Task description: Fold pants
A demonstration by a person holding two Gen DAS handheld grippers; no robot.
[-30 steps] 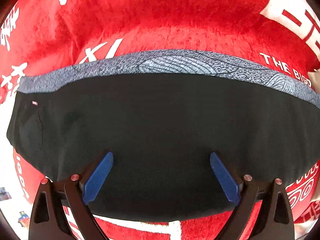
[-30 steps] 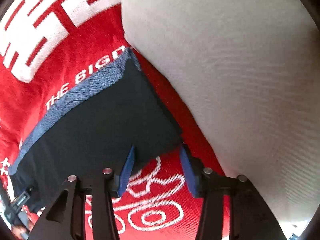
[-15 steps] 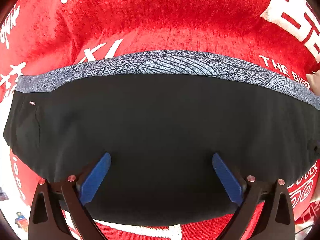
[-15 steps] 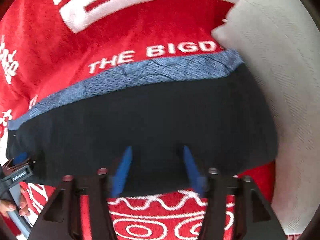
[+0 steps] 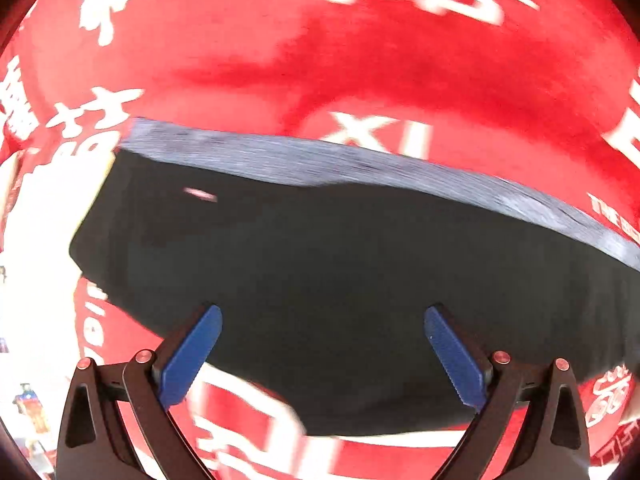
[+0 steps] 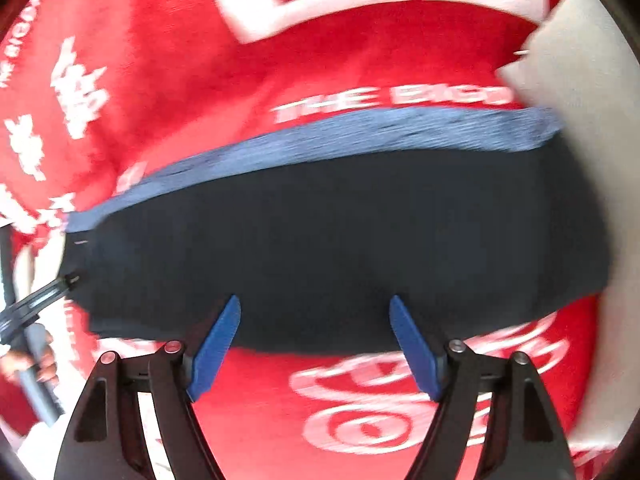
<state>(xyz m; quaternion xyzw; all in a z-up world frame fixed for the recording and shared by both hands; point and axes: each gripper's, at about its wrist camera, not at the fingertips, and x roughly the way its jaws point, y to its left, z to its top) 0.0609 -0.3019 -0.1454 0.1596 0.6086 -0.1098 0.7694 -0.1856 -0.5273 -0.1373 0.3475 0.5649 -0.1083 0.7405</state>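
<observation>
The black pants (image 5: pixel 340 272) lie folded flat on a red blanket, with a blue-grey patterned waistband (image 5: pixel 360 164) along the far edge. My left gripper (image 5: pixel 322 312) is open and empty, hovering above the pants' near half. In the right wrist view the same pants (image 6: pixel 340 240) fill the middle, and my right gripper (image 6: pixel 314 304) is open and empty above their near edge. The left gripper (image 6: pixel 60 284) shows at that view's left edge, by the pants' left end.
A red blanket with white lettering (image 5: pixel 360 60) covers the surface under the pants. A pale grey cushion or cloth (image 6: pixel 592 120) lies against the pants' right end. A hand (image 6: pixel 40 360) holds the left tool's handle at the lower left.
Both views are blurred by motion. My right gripper has swung left from the pants' right corner to their middle and opened wider. My left gripper has shifted towards the pants' left end.
</observation>
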